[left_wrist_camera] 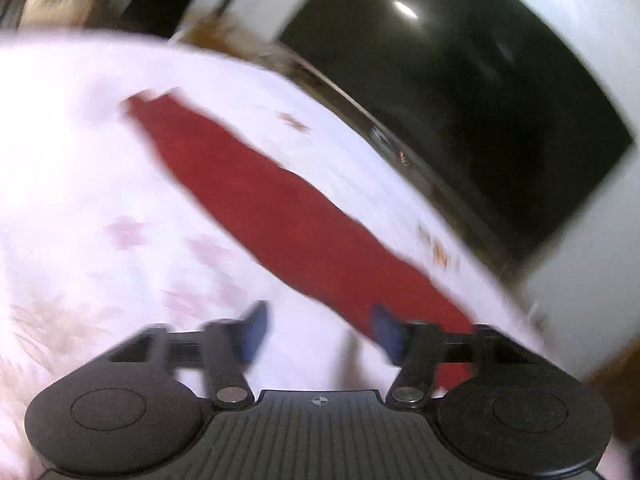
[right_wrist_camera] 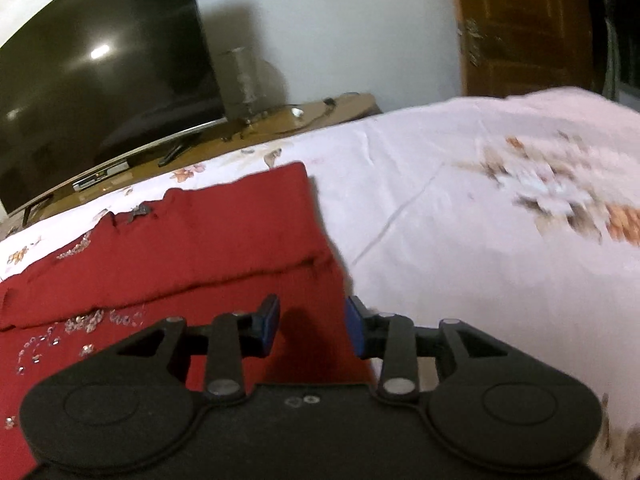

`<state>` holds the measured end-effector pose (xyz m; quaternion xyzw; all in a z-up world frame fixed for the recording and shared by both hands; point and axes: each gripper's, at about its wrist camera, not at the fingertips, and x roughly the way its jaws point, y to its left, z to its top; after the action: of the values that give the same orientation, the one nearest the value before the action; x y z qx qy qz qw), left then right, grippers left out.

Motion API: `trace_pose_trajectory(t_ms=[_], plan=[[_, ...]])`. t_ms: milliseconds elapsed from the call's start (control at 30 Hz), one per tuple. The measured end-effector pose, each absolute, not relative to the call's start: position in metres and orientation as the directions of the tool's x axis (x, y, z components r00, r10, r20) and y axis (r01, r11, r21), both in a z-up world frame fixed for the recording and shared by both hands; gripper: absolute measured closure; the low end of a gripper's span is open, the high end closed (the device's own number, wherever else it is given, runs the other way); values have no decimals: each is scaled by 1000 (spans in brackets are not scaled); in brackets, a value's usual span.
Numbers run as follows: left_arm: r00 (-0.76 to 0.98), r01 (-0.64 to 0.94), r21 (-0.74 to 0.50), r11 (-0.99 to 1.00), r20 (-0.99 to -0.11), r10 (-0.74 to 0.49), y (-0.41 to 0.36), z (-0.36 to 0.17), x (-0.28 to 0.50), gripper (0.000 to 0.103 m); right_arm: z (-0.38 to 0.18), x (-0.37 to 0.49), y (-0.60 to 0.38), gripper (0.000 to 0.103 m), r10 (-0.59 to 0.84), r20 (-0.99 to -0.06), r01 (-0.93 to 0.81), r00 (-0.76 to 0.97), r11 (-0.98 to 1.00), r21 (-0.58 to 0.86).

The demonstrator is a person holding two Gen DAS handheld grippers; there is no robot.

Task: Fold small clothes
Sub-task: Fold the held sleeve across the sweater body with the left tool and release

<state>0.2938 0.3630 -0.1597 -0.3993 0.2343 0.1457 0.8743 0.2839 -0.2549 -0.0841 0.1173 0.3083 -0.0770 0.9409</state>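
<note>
A dark red garment [right_wrist_camera: 192,240] with silver sequins lies on the white floral bedsheet [right_wrist_camera: 420,184], its far part folded over into a flat band. My right gripper [right_wrist_camera: 312,324] hovers over the garment's right edge, jaws apart, with red cloth below the gap and no pad pressing on it. In the blurred left wrist view the same red garment [left_wrist_camera: 280,204] runs as a long diagonal strip across the bedsheet [left_wrist_camera: 80,160]. My left gripper [left_wrist_camera: 320,330] stands open at the strip's near end, its right finger [left_wrist_camera: 386,332] over the cloth's edge and nothing gripped.
A large dark television [right_wrist_camera: 100,80] stands on a low wooden stand [right_wrist_camera: 280,124] beyond the bed's far edge, also the television [left_wrist_camera: 480,100] in the left view. A wooden door [right_wrist_camera: 520,24] is at the back right. The sheet to the right of the garment is bare.
</note>
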Motion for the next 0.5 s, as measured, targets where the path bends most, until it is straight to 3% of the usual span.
trace_pose_trajectory(t_ms=[133,333,433,467,500], plan=[[889,-430,-795,429,-455,48,403,-181,289,69,-79,277,-239,67,-69,-590,223,804,956,193],[904,-414,-833,367,-425,55,416,-188,304,71,-67,280,-219,67,-54,-572,198,818,961,194],[886,-445,-813,374,-460,55,420,-188,312,83,-66,280,-218,67,-58,-572,201,818,961,190],[875,-466,-803,370,-480,60,425,-187,313,94,-66,279,-219,67,-59,-575,204,816,960,190],[868,-477,-797,370,-492,59,427,-188,314,95,-66,279,-219,67,-62,-577,207,814,960,189]])
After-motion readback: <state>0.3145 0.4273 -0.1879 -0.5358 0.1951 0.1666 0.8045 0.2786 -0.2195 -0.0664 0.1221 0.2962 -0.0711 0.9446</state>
